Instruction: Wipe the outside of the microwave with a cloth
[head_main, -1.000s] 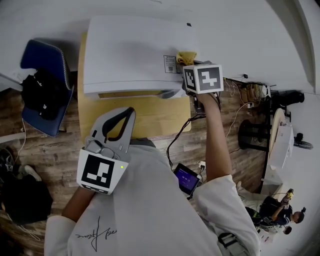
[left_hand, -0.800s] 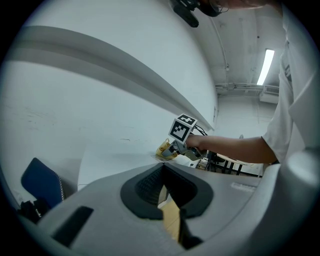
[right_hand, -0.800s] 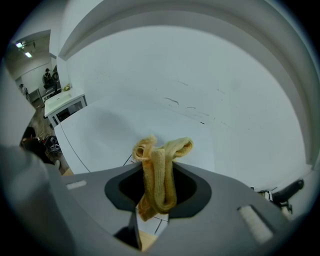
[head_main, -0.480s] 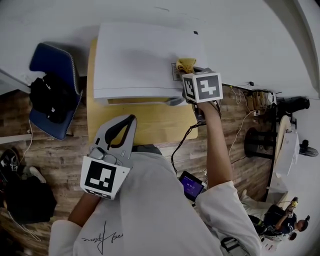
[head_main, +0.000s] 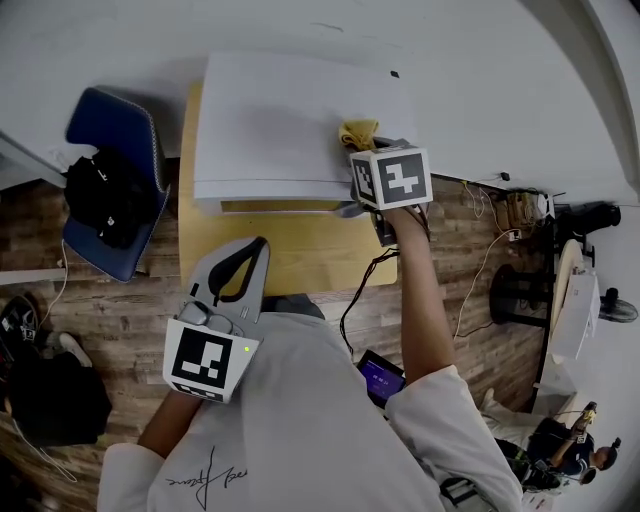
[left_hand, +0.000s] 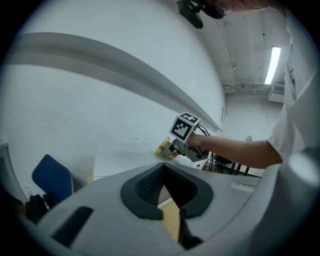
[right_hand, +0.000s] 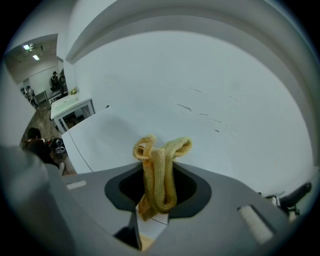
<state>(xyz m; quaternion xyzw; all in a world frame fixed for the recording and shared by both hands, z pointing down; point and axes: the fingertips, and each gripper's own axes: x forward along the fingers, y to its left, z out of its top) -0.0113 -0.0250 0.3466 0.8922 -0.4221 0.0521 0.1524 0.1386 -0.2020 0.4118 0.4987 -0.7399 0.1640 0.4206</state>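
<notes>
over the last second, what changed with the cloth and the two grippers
The right gripper, shut on the yellow cloth, slid it a little leftward across the microwave top. The left gripper stayed shut, empty and away from it.

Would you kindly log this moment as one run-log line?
right gripper: shut on cloth | cloth: on microwave top, right edge | left gripper: shut, empty
</notes>
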